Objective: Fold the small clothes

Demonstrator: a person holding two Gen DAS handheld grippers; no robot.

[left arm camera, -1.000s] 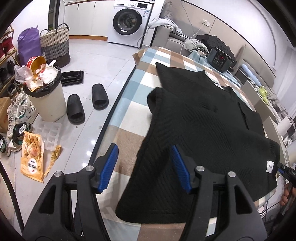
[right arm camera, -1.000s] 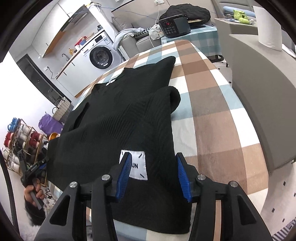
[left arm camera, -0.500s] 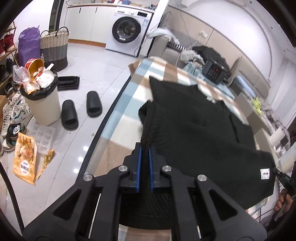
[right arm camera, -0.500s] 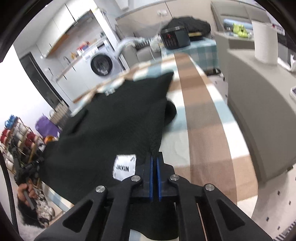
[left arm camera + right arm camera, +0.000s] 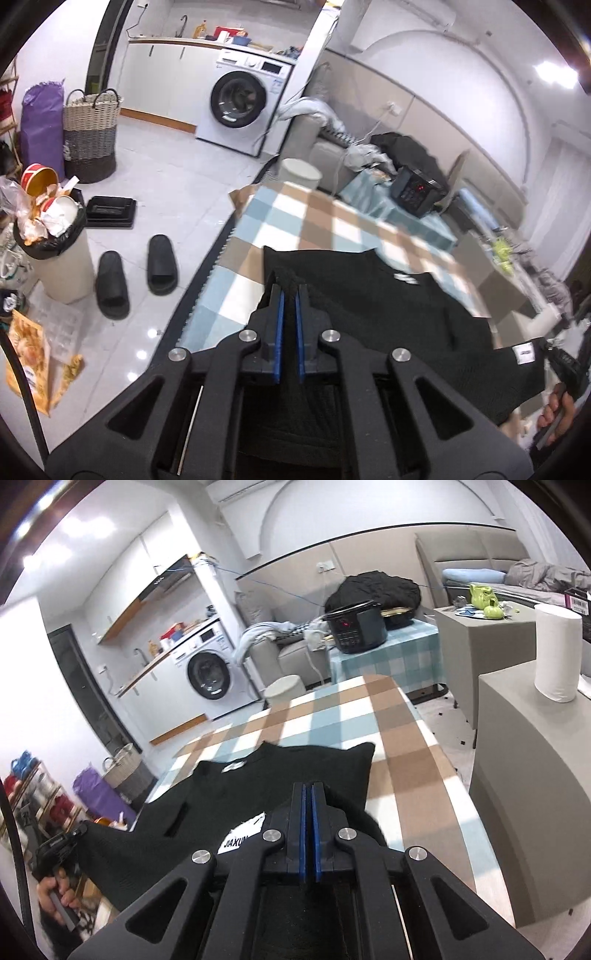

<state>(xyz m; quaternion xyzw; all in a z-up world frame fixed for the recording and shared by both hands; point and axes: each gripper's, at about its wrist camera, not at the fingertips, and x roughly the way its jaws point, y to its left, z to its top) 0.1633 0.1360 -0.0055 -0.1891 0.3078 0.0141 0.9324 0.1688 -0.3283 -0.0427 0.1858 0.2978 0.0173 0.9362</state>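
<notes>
Both sets of blue pads pinched tight on fabric — the left gripper [image 5: 288, 291] clamps one near corner of the black ribbed knit garment [image 5: 388, 314], the right gripper [image 5: 307, 790] clamps the other near corner, beside the white "JIAXUN" label [image 5: 242, 836]. Near hem lifted off the surface between the two grippers; the far part, collar end with a small white neck tag [image 5: 234, 766], lies flat on the blue, brown and white checked tablecloth [image 5: 369, 716]. A hand [image 5: 55, 897] shows at the left gripper's handle. Beyond the table — a black electric cooker [image 5: 356, 629] on a teal checked stand, a white front-loading washing machine [image 5: 240, 99]. On the floor, a pair of black slides [image 5: 136, 277] beside an overfilled cream bin [image 5: 55, 251].
</notes>
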